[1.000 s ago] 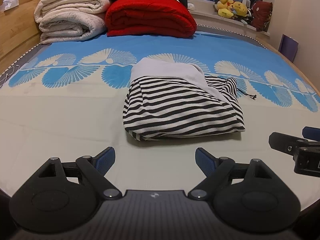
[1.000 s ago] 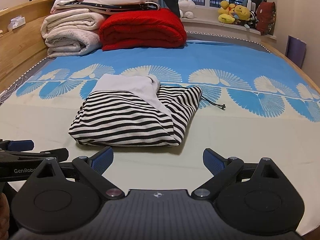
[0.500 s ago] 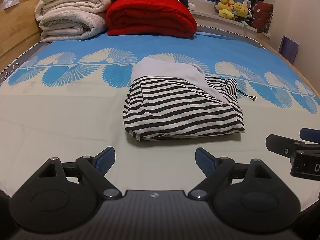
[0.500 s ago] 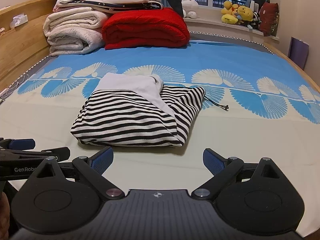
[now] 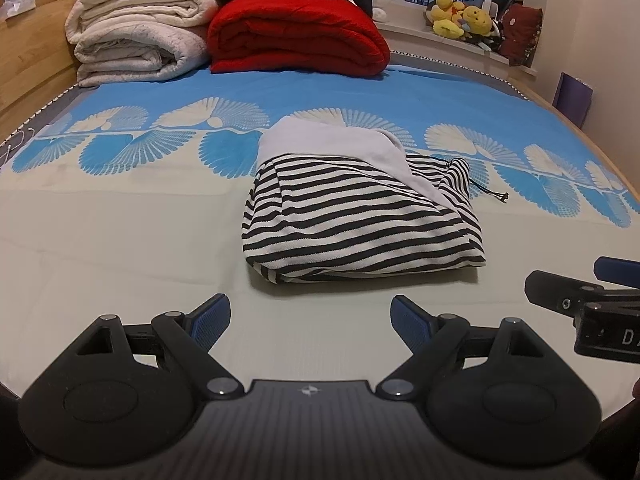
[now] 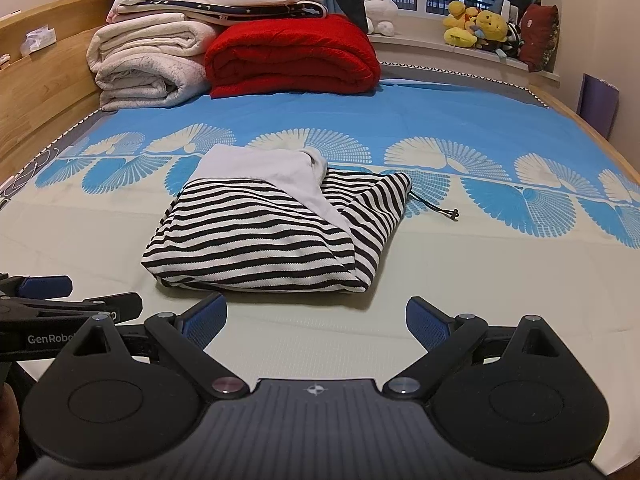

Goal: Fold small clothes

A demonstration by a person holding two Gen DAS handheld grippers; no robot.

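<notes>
Hovering with both the left gripper [image 5: 310, 316] and right gripper [image 6: 316, 318] spread wide and empty, we see the striped garment [image 5: 360, 216] folded on the bed [image 5: 120, 240] just ahead — long axis crosswise, neither side clearly nearer.

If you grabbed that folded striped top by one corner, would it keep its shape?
Probably not. The striped top is soft knit lying in loose layers, so it would likely unfold and hang limp. It looks light for its bulk. Its drawstring trails free on the bed sheet and would likely dangle.
</notes>
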